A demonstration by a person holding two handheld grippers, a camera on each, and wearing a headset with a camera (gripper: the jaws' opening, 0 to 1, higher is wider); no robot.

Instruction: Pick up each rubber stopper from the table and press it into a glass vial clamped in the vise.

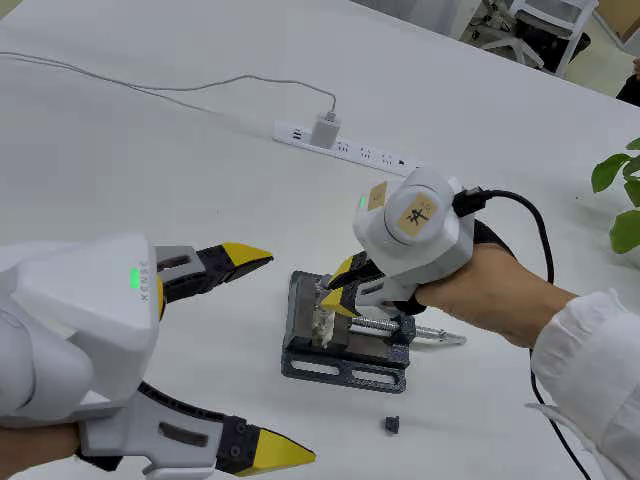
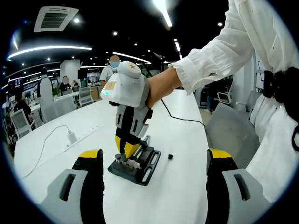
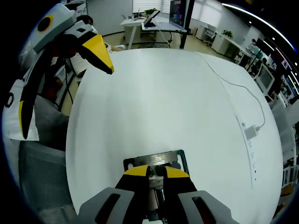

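Observation:
A dark metal vise [image 1: 345,352] stands on the white table with a pale glass vial [image 1: 322,326] clamped in it. My right gripper [image 1: 333,290] points down onto the vial, its yellow tips nearly together on a small dark rubber stopper [image 3: 157,171]. In the right gripper view the vise [image 3: 154,158] lies just beyond those tips. A second black stopper [image 1: 391,425] lies loose on the table in front of the vise. My left gripper [image 1: 262,355] hovers left of the vise, jaws spread wide and holding nothing. From the left gripper view, the vise [image 2: 135,164] and the loose stopper [image 2: 171,156] lie ahead.
A white power strip [image 1: 340,147] with a plugged-in charger and its cable lies at the back of the table. Green plant leaves [image 1: 622,200] reach in at the right edge. A black cable [image 1: 530,225] trails from the right gripper.

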